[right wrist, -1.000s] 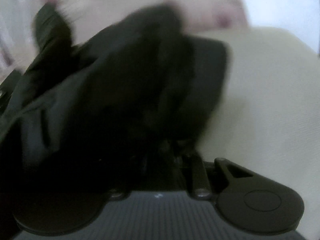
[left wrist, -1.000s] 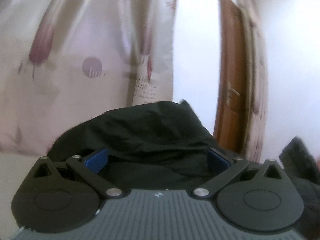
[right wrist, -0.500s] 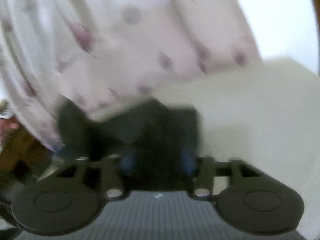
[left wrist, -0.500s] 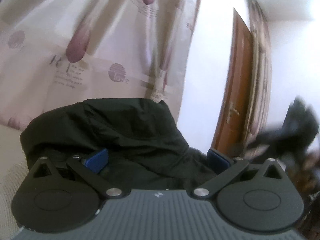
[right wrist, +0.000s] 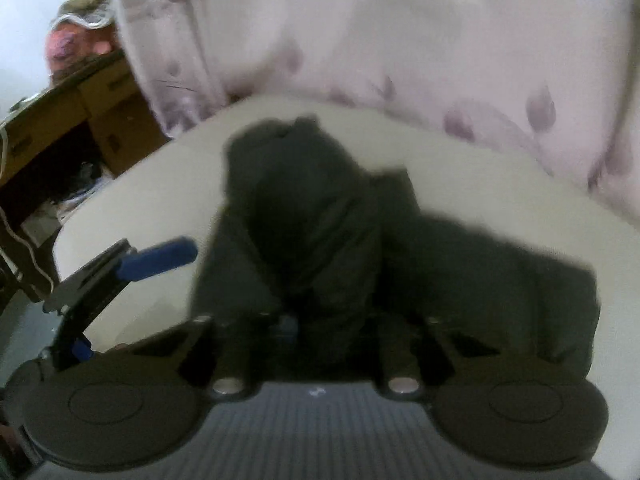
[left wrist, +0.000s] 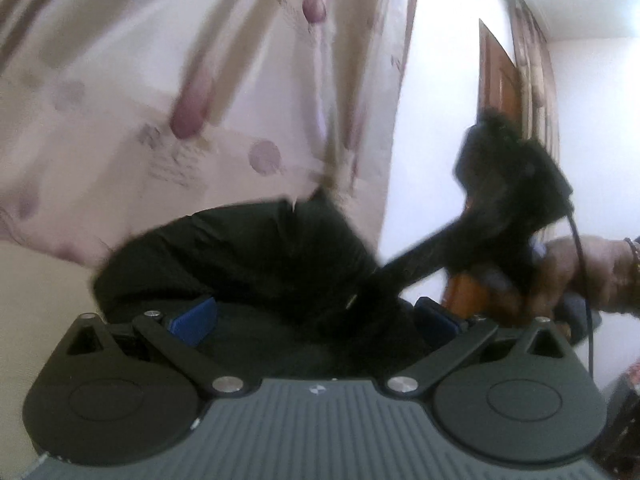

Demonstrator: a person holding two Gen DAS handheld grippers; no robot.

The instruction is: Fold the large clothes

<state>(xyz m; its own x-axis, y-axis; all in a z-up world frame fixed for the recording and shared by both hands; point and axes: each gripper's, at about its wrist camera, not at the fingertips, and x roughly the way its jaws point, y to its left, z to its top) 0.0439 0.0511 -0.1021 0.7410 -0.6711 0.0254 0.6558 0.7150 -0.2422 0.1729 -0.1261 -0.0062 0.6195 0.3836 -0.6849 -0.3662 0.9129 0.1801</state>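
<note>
The black garment (right wrist: 320,208) lay bunched on the pale bed (right wrist: 460,184), close under the spotted curtain (right wrist: 420,40) — nowhere near flat yet. The right gripper (right wrist: 328,324) pointed down at it with its jaws closing, narrow, and dark cloth sat between them; a strand of it ran taut up to that gripper, seen from the left wrist view at (left wrist: 516,208), with the person's hand (left wrist: 584,276) behind it. The left gripper (left wrist: 316,316) stood wide, its blue pads (left wrist: 192,318) well apart, and a heap of the garment (left wrist: 240,264) lay between them — whether either pad pressed on it, I could not tell. Now the risks, as I judged them. The right side seemed to have only a thin pinch of fabric, so a quick lift could slip it free and drop the fold. If the left was not truly gripping, the cloth would drag across the bed rather than stretch, and the bunch would only tighten. Both views were smeared, suggesting fast motion; a hasty swing so near the curtain could snag it, or carry the garment towards the bed's edge by the boxes (right wrist: 100,120).
</note>
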